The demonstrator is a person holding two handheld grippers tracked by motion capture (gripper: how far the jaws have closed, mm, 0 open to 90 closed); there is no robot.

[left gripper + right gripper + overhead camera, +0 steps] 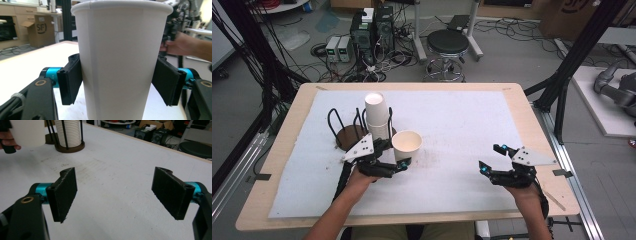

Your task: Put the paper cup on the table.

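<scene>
Left gripper (398, 161) loosely brackets one upright paper cup (407, 145); right gripper (493, 159) gapes empty over open table (512, 107).

Out beyond the tabletop's (277, 165) pale wooden edge there's bare grey concrete floor (512, 55), cables (522, 30) snaking all over it. A black round stool (447, 42) on a chrome base stands at the far side, and left of it a cluster of black computer towers (372, 30) with two small white boxes (338, 48) alongside. Black metal frame struts (579, 47) rise on both flanks. Far off left sits a cardboard box (41, 30) against a light wooden cabinet (15, 15). Even, soft indoor light, no hard shadows.
</scene>
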